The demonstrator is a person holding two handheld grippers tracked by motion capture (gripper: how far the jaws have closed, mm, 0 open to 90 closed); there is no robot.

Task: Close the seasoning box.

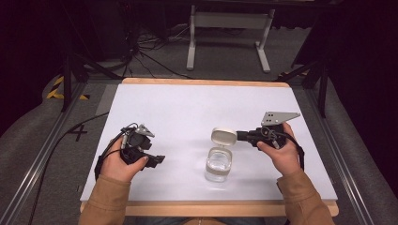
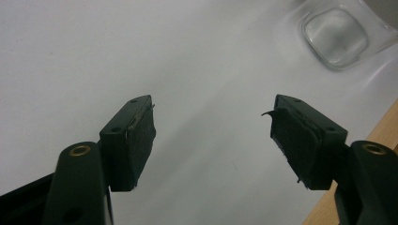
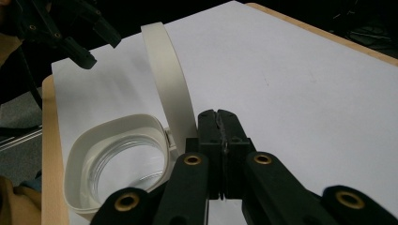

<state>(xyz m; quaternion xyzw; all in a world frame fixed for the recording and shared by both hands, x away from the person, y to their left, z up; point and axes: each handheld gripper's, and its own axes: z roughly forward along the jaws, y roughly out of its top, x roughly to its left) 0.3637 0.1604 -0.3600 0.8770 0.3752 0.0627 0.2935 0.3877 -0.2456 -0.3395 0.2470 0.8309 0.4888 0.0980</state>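
One clear glass jar (image 1: 218, 165) with rounded-square walls and a cream collar stands near the desk's (image 1: 187, 108) front edge, at about five o'clock from the centre. Its cream hinged lid (image 1: 223, 136) stands flipped up at the jar's twelve o'clock side. The right tongs (image 1: 240, 136), jaws pressed together, sit at the lid's edge, at its three o'clock. The left tongs (image 1: 157, 161) gape wide and empty at the jar's nine o'clock. The desk is white with a pale wood rim; grey carpet, cables and one white frame (image 1: 230, 33) lie behind.
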